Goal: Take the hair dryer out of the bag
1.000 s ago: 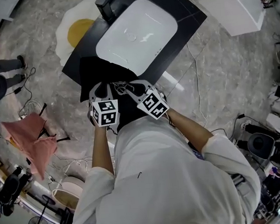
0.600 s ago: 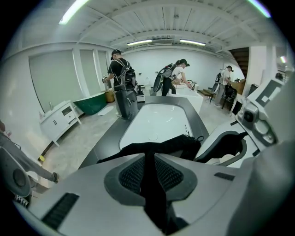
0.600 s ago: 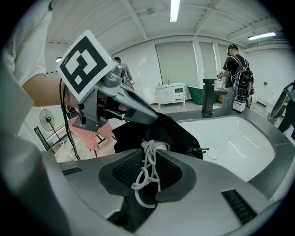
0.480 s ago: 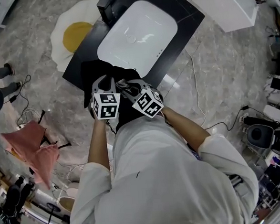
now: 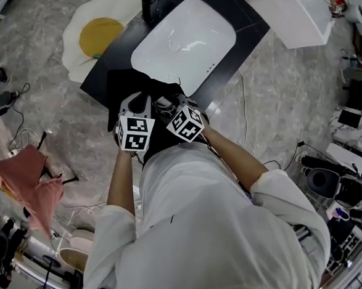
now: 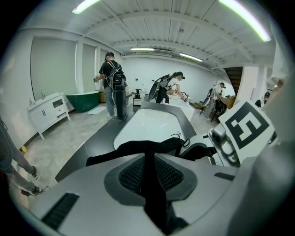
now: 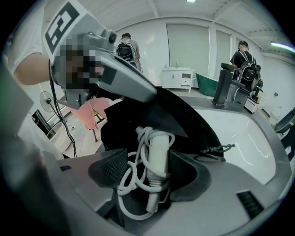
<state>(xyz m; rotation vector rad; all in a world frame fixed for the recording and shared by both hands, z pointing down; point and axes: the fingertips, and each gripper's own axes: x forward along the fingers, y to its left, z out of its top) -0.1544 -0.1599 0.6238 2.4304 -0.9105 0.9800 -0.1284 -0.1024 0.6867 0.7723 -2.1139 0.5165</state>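
A black fabric bag (image 5: 122, 88) lies on the black counter (image 5: 239, 7), in front of the white basin (image 5: 183, 39). My left gripper (image 5: 139, 104) is shut on a fold of the bag's edge (image 6: 148, 184) and holds its mouth up. The white hair dryer (image 7: 158, 154), its cord wound around the handle, sticks out of the bag (image 7: 184, 115). My right gripper (image 7: 148, 169) has just been opening its jaws. It is open around that handle, with one pad close beside it and cord loops in the gap on the other side.
A fried-egg-shaped rug (image 5: 93, 36) lies on the floor left of the counter. A white cabinet (image 5: 295, 9) stands at the upper right and a pink cloth (image 5: 28, 176) at the left. Cables trail over the floor. Several people (image 6: 110, 80) stand beyond the counter.
Both grippers have moved up the picture, further over the bag. The right gripper has dropped toward the bag's mouth and drawn closer to the left one.
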